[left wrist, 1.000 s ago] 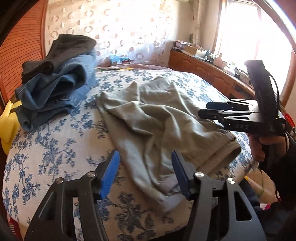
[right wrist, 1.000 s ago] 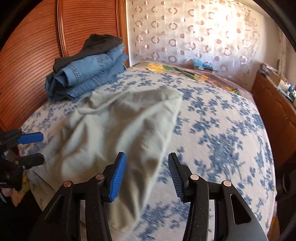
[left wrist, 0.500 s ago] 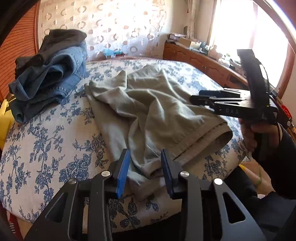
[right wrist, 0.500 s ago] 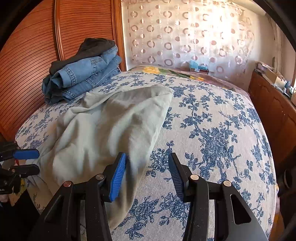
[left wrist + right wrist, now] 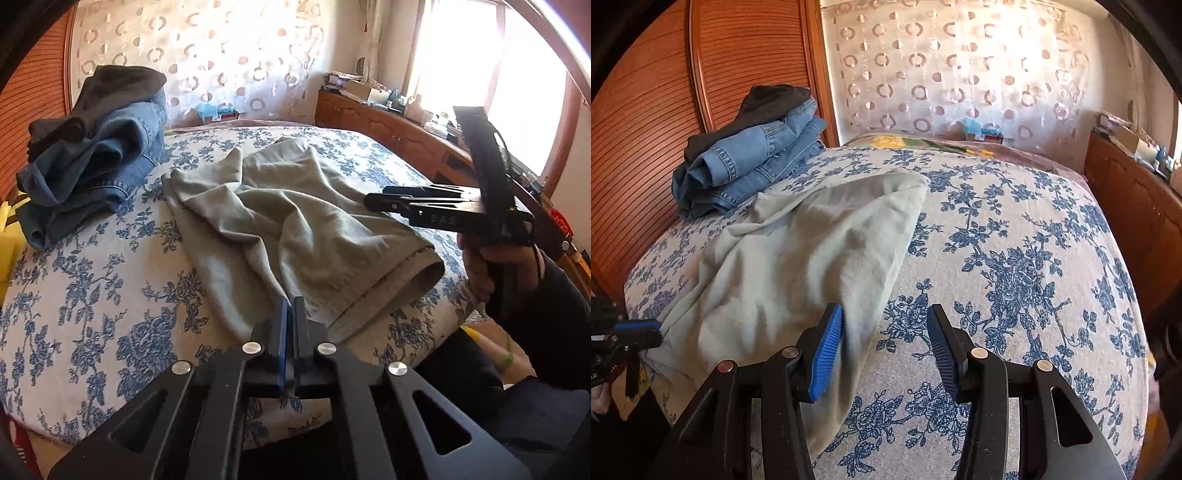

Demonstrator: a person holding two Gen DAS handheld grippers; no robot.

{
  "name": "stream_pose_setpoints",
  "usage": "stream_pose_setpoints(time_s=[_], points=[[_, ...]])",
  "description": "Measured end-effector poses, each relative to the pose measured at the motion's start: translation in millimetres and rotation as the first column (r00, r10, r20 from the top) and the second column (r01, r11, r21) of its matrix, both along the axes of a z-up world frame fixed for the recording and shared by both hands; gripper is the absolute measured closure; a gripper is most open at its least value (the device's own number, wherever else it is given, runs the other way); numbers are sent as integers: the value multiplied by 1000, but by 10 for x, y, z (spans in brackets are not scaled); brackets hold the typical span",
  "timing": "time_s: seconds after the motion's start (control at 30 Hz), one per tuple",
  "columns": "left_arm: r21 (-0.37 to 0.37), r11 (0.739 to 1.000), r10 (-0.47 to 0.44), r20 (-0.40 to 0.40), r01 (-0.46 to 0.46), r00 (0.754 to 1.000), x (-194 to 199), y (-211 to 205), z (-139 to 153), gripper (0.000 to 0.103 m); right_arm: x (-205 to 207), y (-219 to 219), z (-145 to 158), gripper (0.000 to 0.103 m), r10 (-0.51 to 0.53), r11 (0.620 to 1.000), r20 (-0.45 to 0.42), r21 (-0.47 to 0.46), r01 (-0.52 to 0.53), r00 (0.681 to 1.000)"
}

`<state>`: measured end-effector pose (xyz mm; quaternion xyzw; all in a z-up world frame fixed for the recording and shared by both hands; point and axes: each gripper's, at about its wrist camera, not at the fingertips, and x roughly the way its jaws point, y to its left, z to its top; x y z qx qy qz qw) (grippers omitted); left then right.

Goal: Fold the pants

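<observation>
Grey-green pants (image 5: pixel 295 221) lie crumpled on the flowered bed (image 5: pixel 92 295), waistband toward the near right edge. My left gripper (image 5: pixel 290 306) is shut on the near edge of the pants. It also shows at the left edge of the right wrist view (image 5: pixel 639 332), pinching the fabric. My right gripper (image 5: pixel 882 332) is open and empty, just above the right edge of the pants (image 5: pixel 798 258). In the left wrist view my right gripper (image 5: pixel 373 199) hovers over the pants, held by a hand.
A pile of folded blue jeans with a dark garment on top (image 5: pixel 92 147) sits at the far left of the bed, also seen in the right wrist view (image 5: pixel 753 151). A wooden headboard (image 5: pixel 646 129) stands behind it. A wooden dresser (image 5: pixel 388 125) runs along the right.
My left gripper has closed from wide open onto the near edge of the pants. My right gripper has stayed open and shifted slightly over the pants.
</observation>
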<state>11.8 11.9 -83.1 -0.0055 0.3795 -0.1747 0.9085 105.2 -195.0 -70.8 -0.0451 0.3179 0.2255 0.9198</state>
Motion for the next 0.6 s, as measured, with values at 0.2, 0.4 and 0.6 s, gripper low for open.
stream_pose_setpoints(time_s=[0.2, 0.4, 0.6], points=[[-22, 999, 44, 21, -44, 999, -143, 192, 125, 101, 24, -32, 0, 54, -6, 1000, -11, 21, 7, 1000], [12, 996, 93, -23, -93, 995, -95, 356, 3, 101, 22, -37, -1, 54, -5, 1000, -11, 23, 6, 1000], [21, 995, 99, -23, -98, 995, -82, 341, -33, 101, 16, -43, 3, 54, -6, 1000, -9, 25, 6, 1000]])
